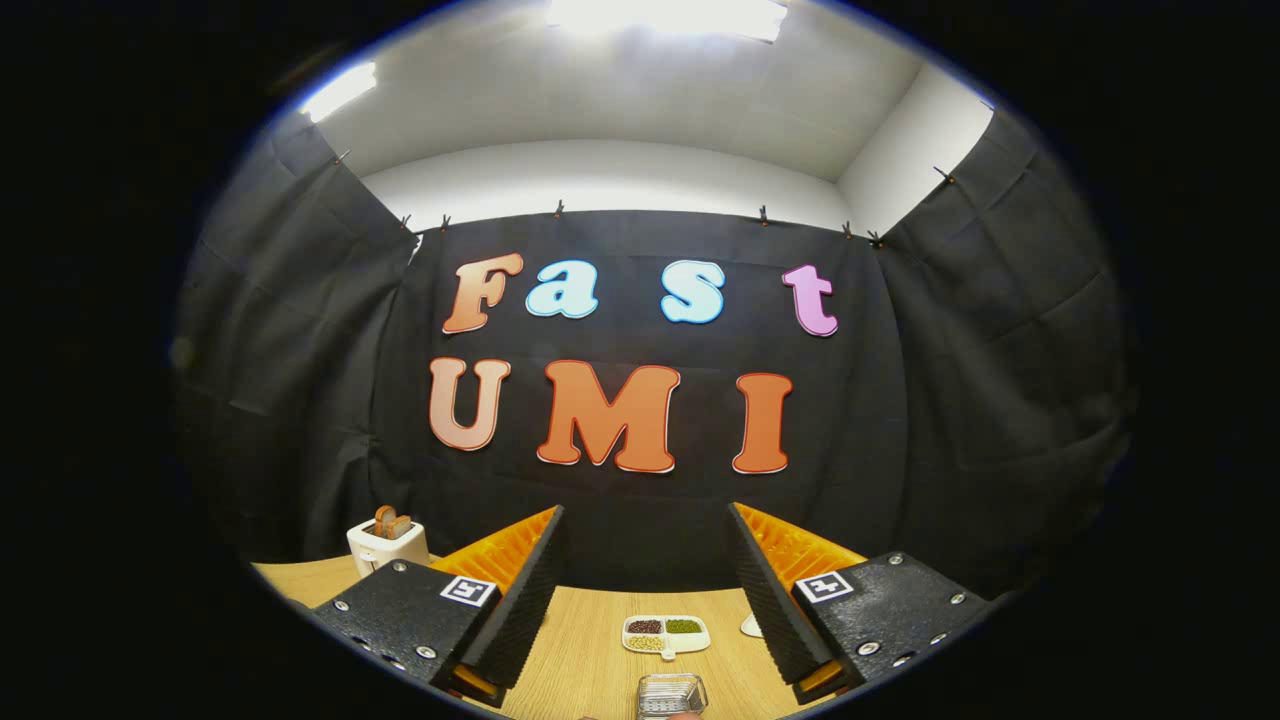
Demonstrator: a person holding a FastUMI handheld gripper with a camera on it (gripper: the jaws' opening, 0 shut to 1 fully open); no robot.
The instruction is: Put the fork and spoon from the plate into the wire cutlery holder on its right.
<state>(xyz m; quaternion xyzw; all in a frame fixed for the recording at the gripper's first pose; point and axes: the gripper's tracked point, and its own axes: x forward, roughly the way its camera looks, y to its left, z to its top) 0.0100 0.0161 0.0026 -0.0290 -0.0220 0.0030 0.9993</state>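
My gripper (648, 560) stands open above a wooden table (580, 650), its two fingers (520, 590) spread wide with nothing between them. Low between the fingers, near the table's front, the top of the wire cutlery holder (671, 694) peeks up. A small white rim (752, 627) shows just beside the right finger; I cannot tell whether it is the plate. Fork and spoon are hidden from me.
A white divided dish (666, 635) with dark, green and pale fillings sits on the table beyond the holder. A white toaster (387, 543) with brown slices stands at the back left. Black cloth walls close in the booth behind the table.
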